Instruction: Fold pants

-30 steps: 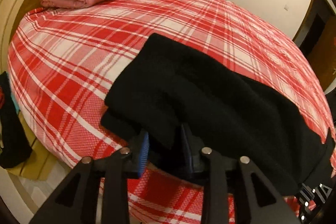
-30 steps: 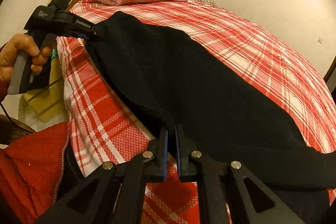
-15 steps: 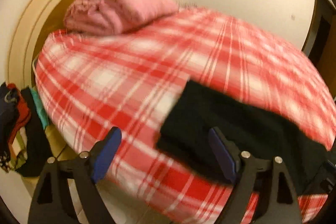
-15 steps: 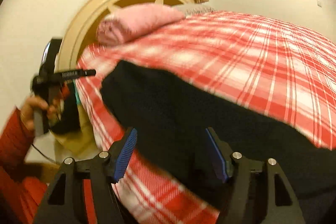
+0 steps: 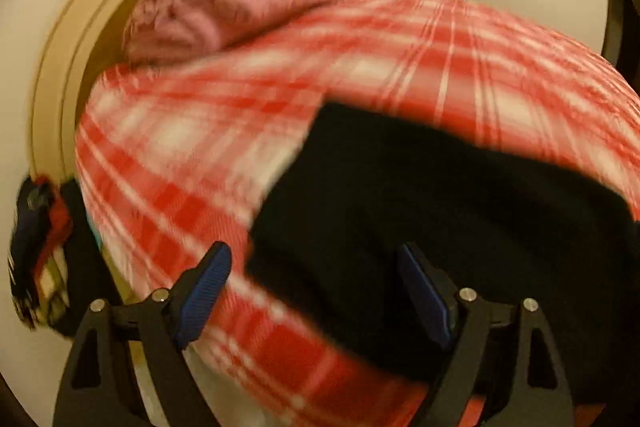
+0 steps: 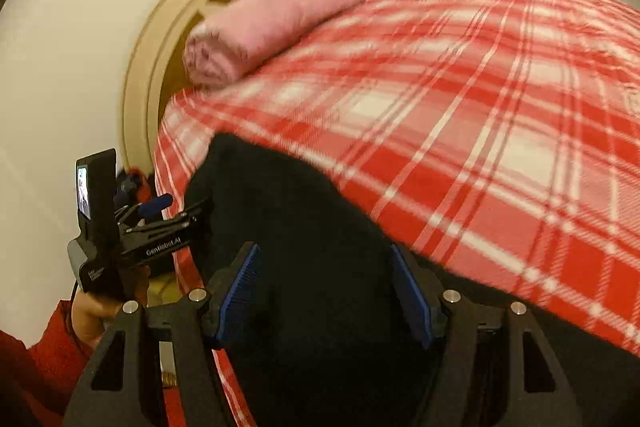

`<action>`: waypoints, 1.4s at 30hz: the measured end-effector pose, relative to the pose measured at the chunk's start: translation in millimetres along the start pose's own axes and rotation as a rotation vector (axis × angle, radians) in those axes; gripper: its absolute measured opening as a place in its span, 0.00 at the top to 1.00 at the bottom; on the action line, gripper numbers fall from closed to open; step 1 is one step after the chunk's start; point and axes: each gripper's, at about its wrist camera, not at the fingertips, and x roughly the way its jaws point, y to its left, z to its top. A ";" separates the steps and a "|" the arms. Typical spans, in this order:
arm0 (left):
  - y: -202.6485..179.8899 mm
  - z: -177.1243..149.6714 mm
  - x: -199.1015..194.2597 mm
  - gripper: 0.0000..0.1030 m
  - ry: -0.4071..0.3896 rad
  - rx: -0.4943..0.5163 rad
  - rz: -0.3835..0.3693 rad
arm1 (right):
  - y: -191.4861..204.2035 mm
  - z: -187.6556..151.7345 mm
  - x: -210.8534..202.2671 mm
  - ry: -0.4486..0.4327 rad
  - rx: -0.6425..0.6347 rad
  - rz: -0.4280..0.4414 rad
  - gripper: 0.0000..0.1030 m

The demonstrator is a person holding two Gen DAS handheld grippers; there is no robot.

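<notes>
The black fabric pants (image 5: pixel 460 211) lay folded on the red-and-white plaid bed cover (image 6: pixel 460 99). Left gripper (image 5: pixel 316 291) and right gripper (image 6: pixel 328 287) both had jaws spread wide, holding nothing.

A bed (image 5: pixel 400 75) carries everything here, covered by a red-and-white plaid blanket (image 6: pixel 500 131) that spreads over its whole top and falls over the near edge. At the far end stands a cream headboard (image 6: pixel 168 39) with an arched rim and cut-out spokes. A rolled pink blanket (image 5: pixel 224 11) lies on the plaid against that headboard, its coiled end facing the left side of the bed. Black pants (image 5: pixel 440 207) lie flat on the plaid near the front edge, one squared corner pointing toward the headboard, the dark cloth running off toward the right. Both views are blurred, so finer folds cannot be told.
</notes>
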 end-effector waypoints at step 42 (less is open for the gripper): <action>-0.7 0.8 7.8 0.00 -0.004 -0.118 -0.107 | -31.8 17.4 33.0 0.127 0.107 0.275 0.33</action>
